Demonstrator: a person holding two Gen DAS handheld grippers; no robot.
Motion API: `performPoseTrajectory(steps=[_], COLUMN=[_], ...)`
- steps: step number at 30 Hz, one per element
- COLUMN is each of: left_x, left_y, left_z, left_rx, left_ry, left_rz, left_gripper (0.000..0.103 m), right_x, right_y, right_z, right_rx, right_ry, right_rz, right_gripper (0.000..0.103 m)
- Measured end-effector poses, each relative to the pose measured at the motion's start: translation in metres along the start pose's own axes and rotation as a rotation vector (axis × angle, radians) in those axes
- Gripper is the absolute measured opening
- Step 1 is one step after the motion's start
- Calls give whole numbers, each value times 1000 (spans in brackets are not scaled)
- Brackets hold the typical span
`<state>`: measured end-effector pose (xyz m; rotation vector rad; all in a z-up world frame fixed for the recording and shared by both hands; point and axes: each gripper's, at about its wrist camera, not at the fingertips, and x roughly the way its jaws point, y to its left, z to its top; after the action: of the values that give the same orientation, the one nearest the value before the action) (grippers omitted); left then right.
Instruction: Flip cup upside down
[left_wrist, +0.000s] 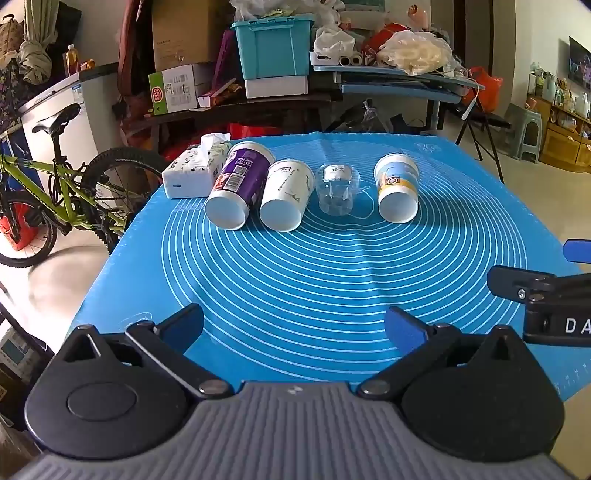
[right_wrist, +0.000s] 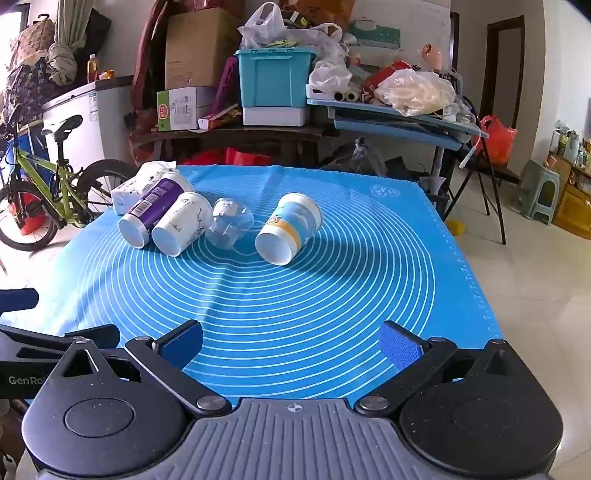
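Fingers (left_wrist: 184, 325) spread wide; four cups (left_wrist: 397, 192) lying well ahead.

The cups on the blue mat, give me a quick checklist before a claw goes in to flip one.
1. Left claw open and empty: ok.
2. Right claw open and empty: ok.
3. Yellow-banded cup has clear space around it: ok.
4. Purple cup and white cup have room between them for a finger: not ok, they touch.
5. Clear plastic cup is empty: cannot tell.
6. Blue mat lies flat: not ok, a slight crease.
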<state>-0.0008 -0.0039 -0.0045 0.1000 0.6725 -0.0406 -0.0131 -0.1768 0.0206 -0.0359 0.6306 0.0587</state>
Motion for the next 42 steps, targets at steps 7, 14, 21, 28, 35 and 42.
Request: performPoseTrajectory(steps=[7, 14, 21, 28, 35, 42], left_x=[1, -1, -2, -2, -2, -2], left_y=[-1, -1, -1, -1, -1, -1], left_z=[-1, 0, 1, 1, 1, 1], left_rx=[-7, -6, -7, -7, -4, -4], left_ry=[-3, -4, -3, -3, -2, -2], left_rz=[-4, -15, -12, -12, -10, -11], left_gripper=[102, 102, 102, 102, 102, 102], right_x=[6, 5, 5, 5, 5, 5], right_y=[4, 5, 5, 3, 3, 4], right_z=[-2, -4, -4, -3, -3, -3], right_rx=[3, -1, -1, -3, -1, -3], right_ry=[0, 9, 11, 13, 19, 17], right_rz=[0, -8, -10, -11, -13, -13], right_gripper=[103, 103, 103, 103, 103, 103])
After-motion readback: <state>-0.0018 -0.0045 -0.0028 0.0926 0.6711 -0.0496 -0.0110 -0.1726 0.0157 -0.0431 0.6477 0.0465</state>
